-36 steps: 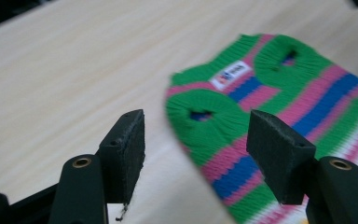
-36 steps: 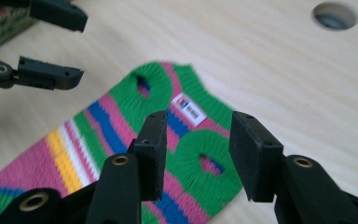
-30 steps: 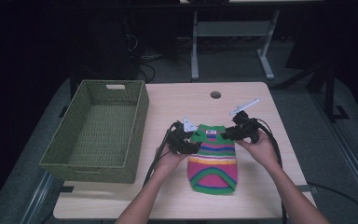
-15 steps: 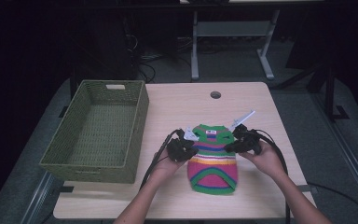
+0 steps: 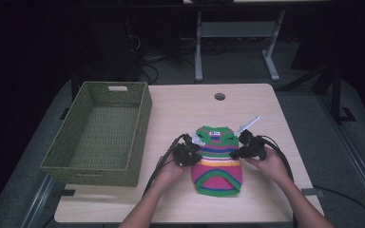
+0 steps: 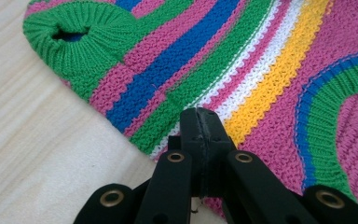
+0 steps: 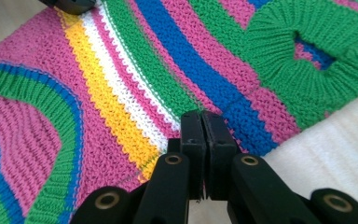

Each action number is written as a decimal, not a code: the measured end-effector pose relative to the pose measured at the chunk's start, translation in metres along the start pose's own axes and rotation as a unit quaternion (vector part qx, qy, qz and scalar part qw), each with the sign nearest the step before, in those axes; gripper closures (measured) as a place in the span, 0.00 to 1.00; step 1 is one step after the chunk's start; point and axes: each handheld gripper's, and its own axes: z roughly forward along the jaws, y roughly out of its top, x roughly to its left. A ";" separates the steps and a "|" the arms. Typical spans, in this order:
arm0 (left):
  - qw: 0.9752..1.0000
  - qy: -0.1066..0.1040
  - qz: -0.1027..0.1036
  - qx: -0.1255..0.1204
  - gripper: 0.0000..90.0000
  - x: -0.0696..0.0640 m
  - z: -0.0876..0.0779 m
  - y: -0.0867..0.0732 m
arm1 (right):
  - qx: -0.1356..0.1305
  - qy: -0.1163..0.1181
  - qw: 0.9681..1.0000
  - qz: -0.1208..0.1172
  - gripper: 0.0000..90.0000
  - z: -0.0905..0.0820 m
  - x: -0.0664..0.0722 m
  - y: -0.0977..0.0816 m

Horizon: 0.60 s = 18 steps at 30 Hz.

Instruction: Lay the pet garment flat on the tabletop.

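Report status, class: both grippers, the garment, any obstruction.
Left gripper shut on left edge of striped knitted sweater; right gripper shut on its right edge. Sweater flat on the table. Green woven basket stands apart, left. Nothing obstructing.

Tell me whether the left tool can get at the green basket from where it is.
Probably yes: bare table lies between the left tool and the basket, but that tool is shut on the striped sweater's edge.

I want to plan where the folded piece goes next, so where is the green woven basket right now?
In the high view the green woven basket stands on the left part of the table, just left of the striped knit sweater and nearest the left gripper.
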 end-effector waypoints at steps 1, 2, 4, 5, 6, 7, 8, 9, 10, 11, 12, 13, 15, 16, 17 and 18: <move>1.000 0.005 0.000 0.000 1.00 0.000 0.001 0.001 | -0.003 -0.004 1.000 0.000 0.97 0.000 -0.001 0.000; 1.000 0.009 0.002 0.003 1.00 0.001 0.001 0.002 | -0.005 -0.007 1.000 0.002 0.97 0.001 -0.001 0.001; 1.000 0.016 0.007 0.001 1.00 0.001 0.002 0.003 | -0.009 -0.009 1.000 0.005 0.97 0.001 -0.002 0.001; 1.000 0.024 0.012 0.001 1.00 0.001 0.003 0.003 | -0.011 -0.012 1.000 0.007 0.96 0.002 -0.003 0.002; 1.000 0.027 0.005 0.001 1.00 0.003 0.004 0.005 | -0.017 -0.017 1.000 0.009 0.95 0.002 -0.004 0.003; 1.000 0.028 0.003 0.003 1.00 0.004 0.005 0.007 | -0.020 -0.020 1.000 0.012 0.95 0.002 -0.005 0.004; 0.999 0.032 0.004 0.004 1.00 0.005 0.005 0.008 | -0.023 -0.021 0.999 0.014 0.95 0.003 -0.006 0.004; 0.999 0.032 0.004 0.004 1.00 0.005 0.005 0.008 | -0.023 -0.021 0.999 0.014 0.95 0.003 -0.006 0.004; 0.999 0.038 0.005 0.007 1.00 0.006 0.006 0.009 | -0.029 -0.014 0.999 0.024 0.95 0.003 -0.009 0.003; 0.999 0.038 0.005 0.007 1.00 0.006 0.006 0.009 | -0.029 -0.014 0.999 0.024 0.95 0.003 -0.009 0.003; 0.999 0.040 0.004 0.007 1.00 0.006 0.006 0.010 | -0.032 -0.009 0.999 0.029 0.95 0.003 -0.011 0.002; 0.999 0.040 0.004 0.007 1.00 0.006 0.006 0.010 | -0.032 -0.009 0.999 0.029 0.95 0.003 -0.011 0.002; 0.999 0.040 0.001 0.007 1.00 0.006 0.007 0.010 | -0.035 -0.006 0.999 0.031 0.95 0.003 -0.012 0.002; 0.999 0.042 0.004 0.008 1.00 0.006 0.007 0.010 | -0.037 -0.004 0.999 0.029 0.95 0.003 -0.013 0.002; 0.999 0.041 0.003 0.008 1.00 0.006 0.007 0.010 | -0.038 -0.002 0.999 0.032 0.95 0.003 -0.013 0.001; 0.999 0.041 0.001 0.008 1.00 0.006 0.007 0.010 | -0.038 -0.001 0.999 0.034 0.94 0.003 -0.014 0.001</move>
